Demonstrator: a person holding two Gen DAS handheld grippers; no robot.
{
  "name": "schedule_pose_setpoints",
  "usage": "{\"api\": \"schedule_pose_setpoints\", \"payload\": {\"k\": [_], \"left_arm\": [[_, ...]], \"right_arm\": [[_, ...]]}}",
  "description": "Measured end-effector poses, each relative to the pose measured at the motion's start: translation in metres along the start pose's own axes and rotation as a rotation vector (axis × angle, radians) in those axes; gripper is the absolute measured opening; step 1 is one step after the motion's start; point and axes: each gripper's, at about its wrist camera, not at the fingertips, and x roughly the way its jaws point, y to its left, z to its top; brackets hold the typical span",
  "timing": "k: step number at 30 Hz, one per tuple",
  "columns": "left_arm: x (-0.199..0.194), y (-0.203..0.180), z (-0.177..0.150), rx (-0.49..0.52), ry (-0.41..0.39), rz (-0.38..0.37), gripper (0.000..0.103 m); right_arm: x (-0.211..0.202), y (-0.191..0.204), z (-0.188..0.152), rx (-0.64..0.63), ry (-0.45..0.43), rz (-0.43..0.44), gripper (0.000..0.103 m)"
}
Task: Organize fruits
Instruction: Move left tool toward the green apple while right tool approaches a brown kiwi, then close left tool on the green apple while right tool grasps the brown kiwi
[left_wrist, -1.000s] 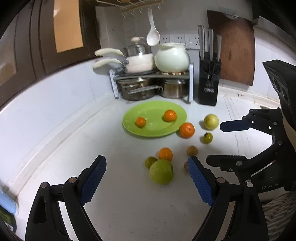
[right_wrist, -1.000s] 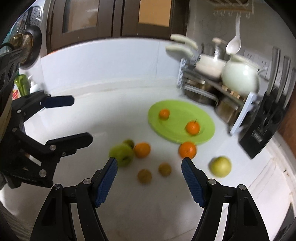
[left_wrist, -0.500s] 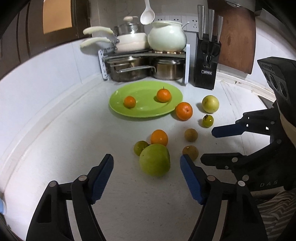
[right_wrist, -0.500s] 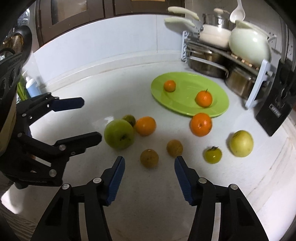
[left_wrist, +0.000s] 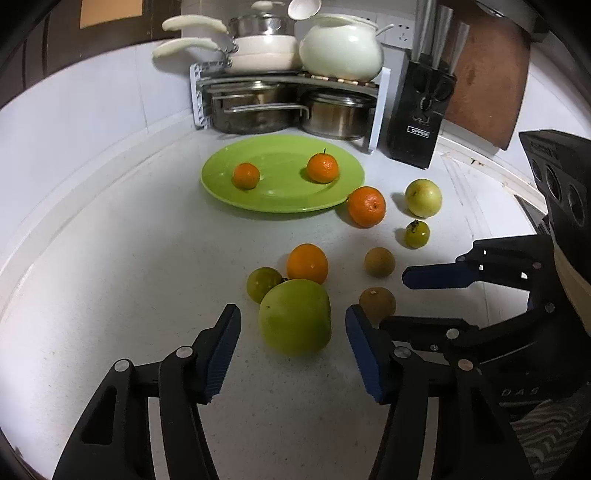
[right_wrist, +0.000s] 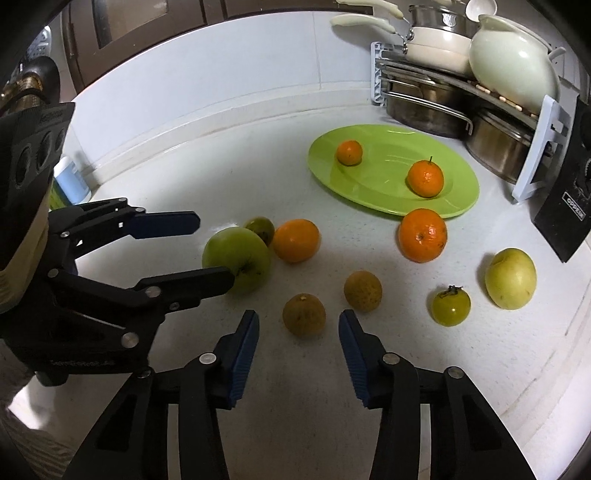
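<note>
A green plate (left_wrist: 284, 201) (right_wrist: 458, 206) holds two small oranges (left_wrist: 246, 175) (left_wrist: 323, 168). Loose fruit lies on the white counter in front of it. My left gripper (left_wrist: 293, 326) is open, its fingers on either side of a big green apple (left_wrist: 294, 321) (right_wrist: 237, 258), not touching it. My right gripper (right_wrist: 298, 328) is open just short of a brown round fruit (right_wrist: 304, 314) (left_wrist: 377, 304). Around them lie an orange (left_wrist: 307, 263), a bigger orange (left_wrist: 366, 206), a second brown fruit (left_wrist: 379, 261), two small green fruits (left_wrist: 264, 282) (left_wrist: 417, 233) and a yellow apple (left_wrist: 423, 197).
A rack with steel pots and white cookware (left_wrist: 284, 92) stands behind the plate. A black knife block (left_wrist: 421, 114) and a wooden board (left_wrist: 484, 81) stand at the back right. A small blue-and-white bottle (right_wrist: 72, 181) stands by the left wall.
Both grippers have moved forward and down toward the fruit. The left one now straddles the green apple; the right one has closed in on the brown fruit.
</note>
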Motion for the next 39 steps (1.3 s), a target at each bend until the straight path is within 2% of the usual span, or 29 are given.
{"api": "schedule_pose_setpoints", "payload": {"k": [7,17,25,32,39], "left_arm": [[0.011,0.002,0.001,-0.044,0.033,-0.022,0.051],[0.020,0.005,0.000,-0.066,0.061,-0.014,0.046],[0.019,0.005,-0.001,-0.072,0.061,-0.009,0.045],[0.007,0.005,-0.004,-0.082,0.052,0.030,0.045],[0.003,0.005,-0.008,-0.106,0.052,0.041,0.044]], "right_arm": [[0.009,-0.004,0.000,0.013,0.017,0.017,0.041],[0.016,-0.004,0.000,0.006,0.028,0.023,0.037],[0.022,-0.005,0.002,0.012,0.040,0.031,0.033],[0.023,-0.004,0.001,0.006,0.039,0.028,0.029],[0.020,-0.003,0.000,0.000,0.031,0.029,0.029]]}}
